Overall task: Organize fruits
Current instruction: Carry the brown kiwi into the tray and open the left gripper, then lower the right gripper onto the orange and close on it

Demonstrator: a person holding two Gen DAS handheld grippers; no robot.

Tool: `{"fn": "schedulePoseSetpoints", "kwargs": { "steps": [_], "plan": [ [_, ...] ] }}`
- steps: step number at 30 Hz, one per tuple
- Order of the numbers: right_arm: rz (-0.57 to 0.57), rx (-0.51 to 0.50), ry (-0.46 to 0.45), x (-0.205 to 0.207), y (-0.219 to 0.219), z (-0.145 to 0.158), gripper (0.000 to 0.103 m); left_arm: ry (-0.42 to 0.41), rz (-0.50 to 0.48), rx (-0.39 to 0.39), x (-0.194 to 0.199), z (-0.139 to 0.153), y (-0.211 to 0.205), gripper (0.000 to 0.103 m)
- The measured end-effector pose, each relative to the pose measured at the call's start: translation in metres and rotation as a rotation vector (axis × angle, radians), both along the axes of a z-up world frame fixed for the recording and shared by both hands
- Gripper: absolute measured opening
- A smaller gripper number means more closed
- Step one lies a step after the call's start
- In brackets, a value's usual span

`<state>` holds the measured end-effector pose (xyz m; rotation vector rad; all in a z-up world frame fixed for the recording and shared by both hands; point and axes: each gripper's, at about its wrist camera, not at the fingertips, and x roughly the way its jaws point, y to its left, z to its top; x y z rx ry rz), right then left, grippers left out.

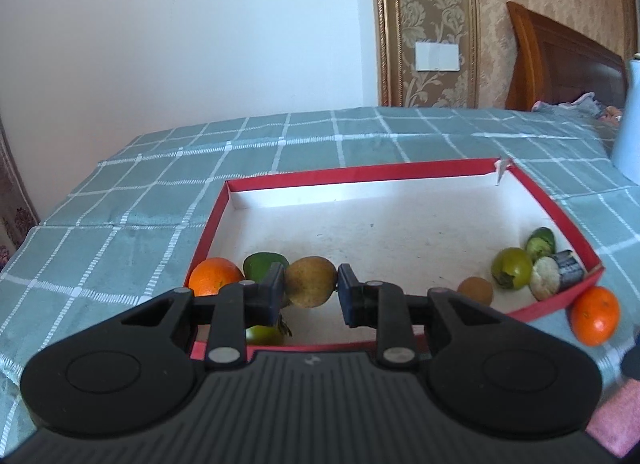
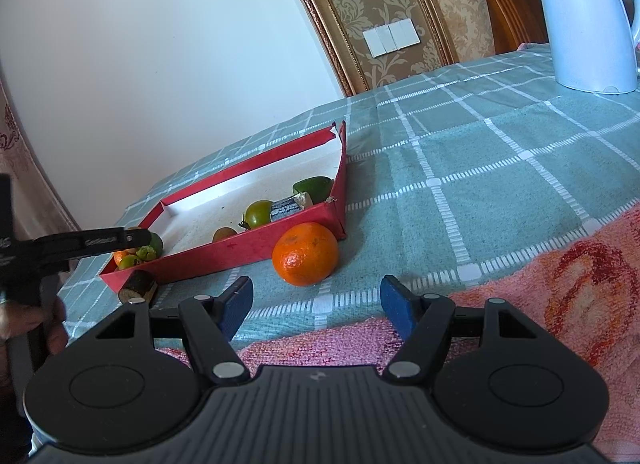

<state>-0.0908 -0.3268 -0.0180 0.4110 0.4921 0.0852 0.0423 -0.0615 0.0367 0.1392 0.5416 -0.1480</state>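
Note:
My left gripper [image 1: 311, 288] is shut on a brownish-yellow round fruit [image 1: 310, 281], held over the near left part of the shallow red box [image 1: 440, 168]. An orange [image 1: 214, 276] and green fruits [image 1: 262, 264] lie at the box's near left corner. Small green and brown fruits [image 1: 512, 268] and a dark wrapped piece [image 1: 566, 270] lie at its near right corner. Another orange [image 2: 305, 254] sits on the cloth outside the box, just ahead of my open, empty right gripper [image 2: 316, 304].
A white kettle [image 2: 584, 20] stands at the far right of the checked green cloth [image 2: 460, 168]. A pink towel [image 2: 540, 296] lies at the near edge. A dark roll [image 2: 136, 284] lies outside the box's near corner. Walls stand behind.

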Motion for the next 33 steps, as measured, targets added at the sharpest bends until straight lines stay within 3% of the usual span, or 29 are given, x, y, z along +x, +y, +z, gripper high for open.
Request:
{"fn": "schedulePoseSetpoints", "kwargs": {
  "steps": [31, 33],
  "plan": [
    [0.003, 0.009, 0.000, 0.000, 0.000, 0.001, 0.072, -0.010, 0.050, 0.043, 0.004, -0.004, -0.005, 0.028],
    [0.003, 0.009, 0.000, 0.000, 0.000, 0.001, 0.072, -0.016, 0.059, 0.040, -0.001, -0.003, -0.001, 0.034]
  ]
}}
